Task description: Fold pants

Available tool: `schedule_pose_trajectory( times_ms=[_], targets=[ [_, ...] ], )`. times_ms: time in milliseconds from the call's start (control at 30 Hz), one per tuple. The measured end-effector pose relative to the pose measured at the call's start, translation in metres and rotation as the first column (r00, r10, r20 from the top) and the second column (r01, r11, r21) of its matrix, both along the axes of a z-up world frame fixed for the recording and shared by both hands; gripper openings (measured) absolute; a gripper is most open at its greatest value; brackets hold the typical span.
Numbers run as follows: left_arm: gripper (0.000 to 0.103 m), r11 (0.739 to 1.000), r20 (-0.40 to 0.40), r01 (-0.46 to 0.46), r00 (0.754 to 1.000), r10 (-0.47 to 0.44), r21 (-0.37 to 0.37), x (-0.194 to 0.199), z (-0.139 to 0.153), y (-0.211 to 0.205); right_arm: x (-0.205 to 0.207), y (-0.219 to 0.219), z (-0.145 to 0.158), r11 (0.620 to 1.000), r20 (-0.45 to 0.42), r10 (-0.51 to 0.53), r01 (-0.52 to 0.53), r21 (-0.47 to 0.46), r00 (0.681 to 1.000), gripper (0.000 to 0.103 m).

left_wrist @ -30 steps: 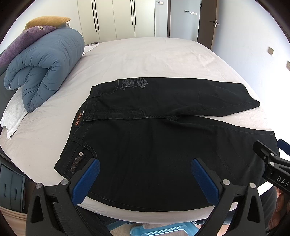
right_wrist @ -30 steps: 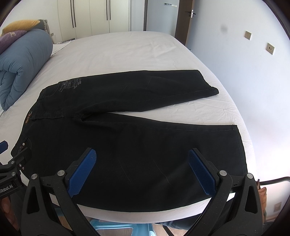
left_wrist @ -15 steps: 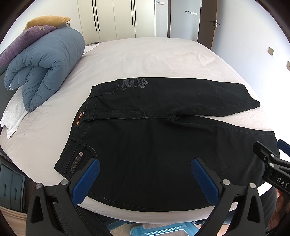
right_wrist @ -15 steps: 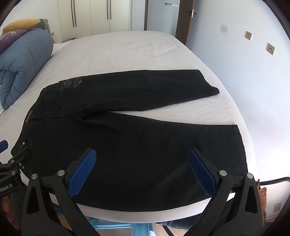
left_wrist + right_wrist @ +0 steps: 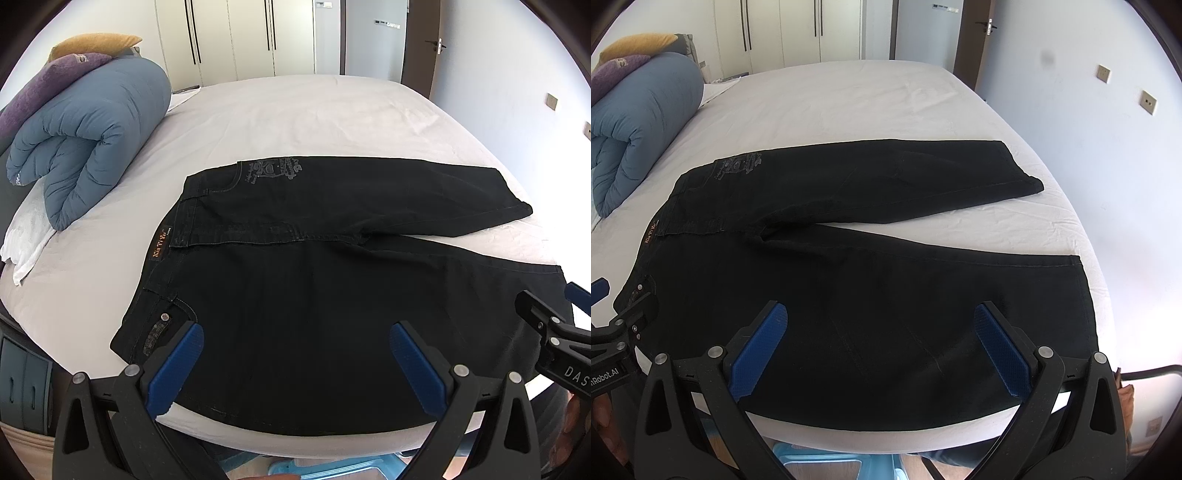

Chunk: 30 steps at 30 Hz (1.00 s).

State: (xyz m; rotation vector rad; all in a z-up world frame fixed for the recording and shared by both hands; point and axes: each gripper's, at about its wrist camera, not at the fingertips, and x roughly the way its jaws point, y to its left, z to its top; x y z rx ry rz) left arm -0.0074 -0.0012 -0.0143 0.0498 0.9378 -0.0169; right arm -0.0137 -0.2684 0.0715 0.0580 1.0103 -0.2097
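Black pants [image 5: 314, 280] lie flat and spread on the white bed [image 5: 295, 110], waistband to the left, both legs running right and splayed apart. They also show in the right wrist view [image 5: 871, 288]. My left gripper [image 5: 295, 350] is open and empty, hovering above the near edge of the pants by the waist side. My right gripper [image 5: 881, 339] is open and empty above the near leg. Each gripper's side shows at the edge of the other's view.
A rolled blue duvet [image 5: 85, 136] with purple and yellow pillows [image 5: 55, 74] sits at the bed's left. White wardrobes [image 5: 236, 37] and a door stand behind. A wall [image 5: 1089, 129] runs along the bed's right. A blue stool [image 5: 831, 465] is below the near edge.
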Motion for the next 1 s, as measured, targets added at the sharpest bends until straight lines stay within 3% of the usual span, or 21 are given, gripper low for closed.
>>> schedule_pose_trajectory(
  times_ms=[200,300,400,500,633,733,800,900,1000],
  targets=[
    [0.103,1.000,0.027,0.012,1.000,-0.012,0.006,0.027,-0.003,0.017,0.020,0.002,-0.003,0.998,-0.014,0.065,-0.064,0.013,0.998,0.103],
    [0.103,0.998,0.018,0.059,0.998,-0.060,0.022,0.052,-0.006,0.028,0.045,0.004,-0.004,0.990,-0.018,0.134,-0.133,0.040,0.991,0.103],
    [0.103,0.992,-0.045,0.110,0.993,-0.112,-0.056,0.089,-0.014,0.048,0.075,0.007,-0.003,0.974,-0.007,0.219,-0.218,0.054,0.976,0.103],
    [0.103,0.972,-0.004,0.181,0.983,-0.183,-0.150,0.127,-0.015,0.067,0.113,0.005,-0.005,0.948,0.007,0.303,-0.302,0.103,0.953,0.103],
    [0.103,0.977,-0.084,0.210,0.973,-0.213,-0.044,0.193,-0.023,0.083,0.173,0.003,-0.012,0.898,0.018,0.423,-0.422,0.122,0.906,0.103],
    [0.103,0.961,-0.062,0.272,0.959,-0.275,-0.047,0.247,-0.021,0.098,0.217,0.007,-0.019,0.843,0.022,0.529,-0.529,0.103,0.848,0.103],
    [0.103,0.941,-0.060,0.335,0.939,-0.338,-0.053,0.283,-0.019,0.102,0.244,0.009,-0.026,0.809,0.015,0.580,-0.578,0.108,0.814,0.103],
    [0.103,0.908,-0.123,0.419,0.899,-0.419,-0.030,0.337,-0.030,0.104,0.279,0.006,-0.036,0.761,0.023,0.637,-0.634,0.135,0.770,0.100],
    [0.095,0.854,-0.216,0.521,0.832,-0.511,-0.013,0.375,-0.050,0.099,0.304,-0.002,-0.047,0.729,0.026,0.668,-0.662,0.176,0.743,0.095]
  ],
)
